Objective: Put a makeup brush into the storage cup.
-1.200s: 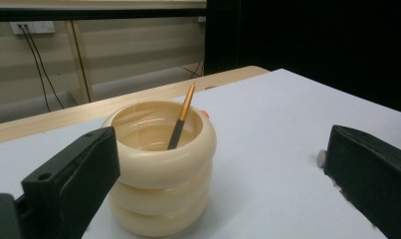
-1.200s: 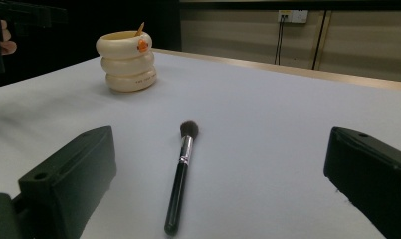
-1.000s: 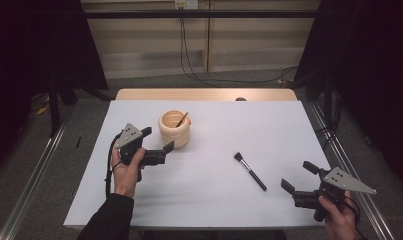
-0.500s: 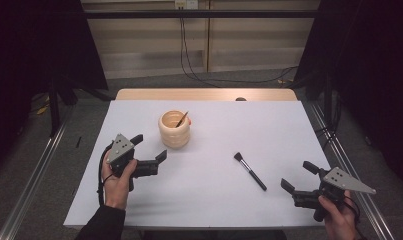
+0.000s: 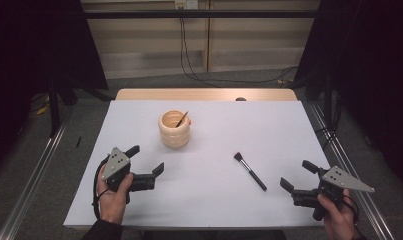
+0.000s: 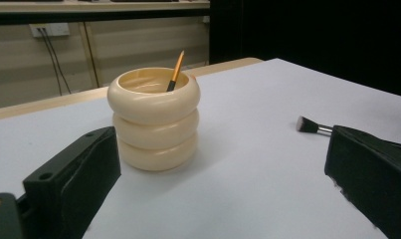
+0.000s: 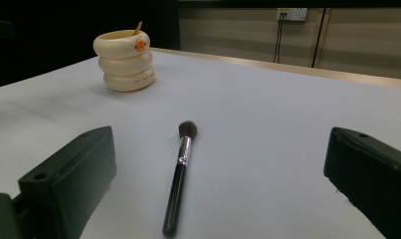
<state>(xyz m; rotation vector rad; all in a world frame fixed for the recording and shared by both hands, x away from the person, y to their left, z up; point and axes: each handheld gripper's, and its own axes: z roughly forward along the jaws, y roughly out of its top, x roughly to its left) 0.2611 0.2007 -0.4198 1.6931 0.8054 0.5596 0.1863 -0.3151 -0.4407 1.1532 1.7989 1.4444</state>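
So far, on the white table top [image 5: 214, 210], I judge the job half done: the cream ribbed ring-stacked holder [image 5: 174, 129] at eleven o'clock already has one orange-tipped stick [image 5: 181, 119] in it, while the black-handled makeup brush [image 5: 249, 170] lies loose at four o'clock. My right gripper [image 5: 295, 176] points at it, jaws wide, empty; my left gripper [image 5: 146, 159] is equally spread, touching nothing.

Holder [image 6: 154, 119] glossy cream plastic; brush [image 7: 178, 180] blk glossy handle, metal ferrule; table [image 5: 269, 125] matt.
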